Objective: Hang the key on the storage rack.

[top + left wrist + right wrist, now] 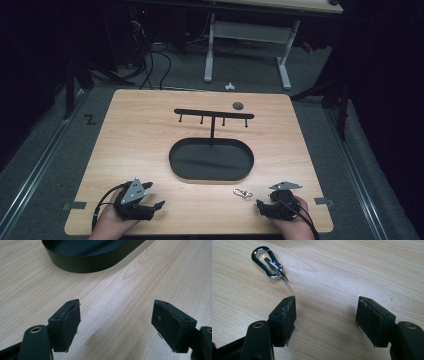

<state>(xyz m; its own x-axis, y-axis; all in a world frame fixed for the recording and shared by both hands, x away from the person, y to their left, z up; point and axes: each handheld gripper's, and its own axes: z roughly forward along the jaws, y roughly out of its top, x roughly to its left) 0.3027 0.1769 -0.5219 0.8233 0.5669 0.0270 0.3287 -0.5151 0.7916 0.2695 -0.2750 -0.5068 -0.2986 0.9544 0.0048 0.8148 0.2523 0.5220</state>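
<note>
Both grippers rest low on the wooden table (150,135), near its front edge. Left gripper (156,205) sits at about seven o'clock from the table's middle, held in the person's left hand (112,220), its jaws spread wide over bare wood with nothing between them. Toward its one o'clock lies the black oval tray (175,162), from whose far side a thin black hook stand (214,116) rises, with a small dark disc (238,105) at the stand's one o'clock. Farther right, a silver carabiner clip (242,192) lies flat on the wood just beyond the tray's front rim. Right gripper (260,204) sits at five o'clock, jaws also wide and empty, the clip near at its eleven o'clock, apart from the pads (284,320).
</note>
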